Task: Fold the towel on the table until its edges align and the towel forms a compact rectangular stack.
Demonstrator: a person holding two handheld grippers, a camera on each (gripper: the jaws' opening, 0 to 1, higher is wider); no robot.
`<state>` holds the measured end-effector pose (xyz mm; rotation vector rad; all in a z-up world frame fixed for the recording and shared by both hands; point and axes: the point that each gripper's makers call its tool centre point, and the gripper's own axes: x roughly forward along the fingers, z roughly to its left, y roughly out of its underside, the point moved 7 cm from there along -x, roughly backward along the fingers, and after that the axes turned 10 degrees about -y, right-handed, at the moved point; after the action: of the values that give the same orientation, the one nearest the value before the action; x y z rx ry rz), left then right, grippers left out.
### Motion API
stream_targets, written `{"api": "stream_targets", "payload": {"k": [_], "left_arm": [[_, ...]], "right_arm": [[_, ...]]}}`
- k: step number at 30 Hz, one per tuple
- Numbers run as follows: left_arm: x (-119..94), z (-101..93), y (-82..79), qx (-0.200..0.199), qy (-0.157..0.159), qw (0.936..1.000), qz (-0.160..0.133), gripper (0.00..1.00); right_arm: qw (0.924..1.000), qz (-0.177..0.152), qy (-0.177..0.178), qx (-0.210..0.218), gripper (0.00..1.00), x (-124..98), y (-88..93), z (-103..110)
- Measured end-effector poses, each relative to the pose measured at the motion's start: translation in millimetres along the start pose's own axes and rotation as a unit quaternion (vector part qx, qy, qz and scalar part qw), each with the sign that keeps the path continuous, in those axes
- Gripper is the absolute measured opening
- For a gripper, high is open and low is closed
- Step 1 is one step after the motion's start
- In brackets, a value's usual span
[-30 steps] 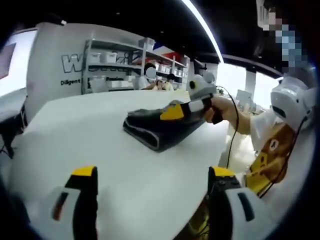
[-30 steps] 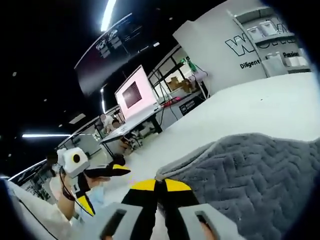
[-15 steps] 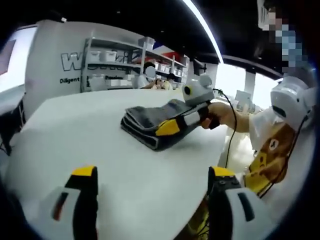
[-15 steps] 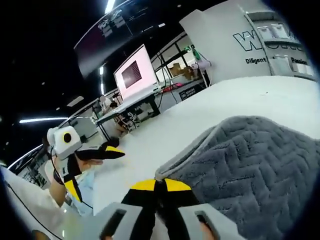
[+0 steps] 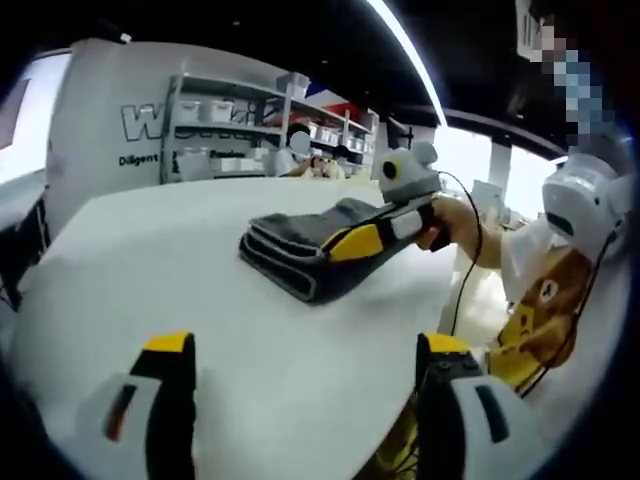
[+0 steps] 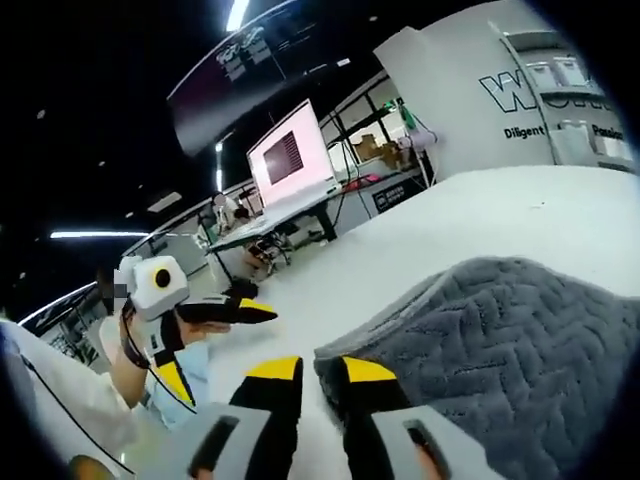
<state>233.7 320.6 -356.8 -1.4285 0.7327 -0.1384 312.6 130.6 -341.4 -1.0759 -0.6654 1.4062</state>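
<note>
A dark grey towel (image 5: 295,252) lies folded in a thick stack on the white table (image 5: 140,270). In the right gripper view its herringbone surface (image 6: 520,340) spreads to the right. My right gripper (image 6: 320,370) stands open by a small gap, and the towel's near corner sits right at that gap. From the left gripper view the right gripper (image 5: 357,242) rests against the towel's right end, held by a hand. My left gripper (image 5: 305,345) hovers wide open over bare table, well short of the towel. It also appears as the left gripper (image 6: 215,312), off the table's edge.
Shelves with white boxes (image 5: 225,130) and a lettered white wall stand behind the table. A lit pink monitor (image 6: 288,158) sits on another desk. The table's edge runs close on the right (image 5: 440,300), with the person's body beyond it.
My right jaws were pressed together at the towel's corner and have now parted a little. The right gripper dipped, then rose slightly at the towel's end. The left gripper has stayed put.
</note>
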Motion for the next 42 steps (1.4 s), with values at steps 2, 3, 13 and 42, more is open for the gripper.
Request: {"api": "stream_targets", "payload": {"k": [2, 3, 13, 42], "left_arm": [[1, -1.9, -1.2, 0.001, 0.002, 1.0000, -0.001, 0.96], [1, -2.9, -2.1, 0.002, 0.003, 1.0000, 0.000, 0.96], [3, -10.2, -11.4, 0.013, 0.005, 0.9999, -0.006, 0.96], [22, -30.2, -15.8, 0.022, 0.004, 0.9997, 0.000, 0.96]], "right_arm": [[0.9999, -0.004, 0.001, -0.015, 0.16, -5, -4.3, 4], [0.9997, -0.008, 0.000, -0.023, 0.17, -8, -7.1, 7], [0.9961, -0.040, 0.034, -0.071, 0.25, -70, -14.7, 8], [0.9706, -0.016, 0.230, -0.068, 0.62, -336, 70.7, -21]]}}
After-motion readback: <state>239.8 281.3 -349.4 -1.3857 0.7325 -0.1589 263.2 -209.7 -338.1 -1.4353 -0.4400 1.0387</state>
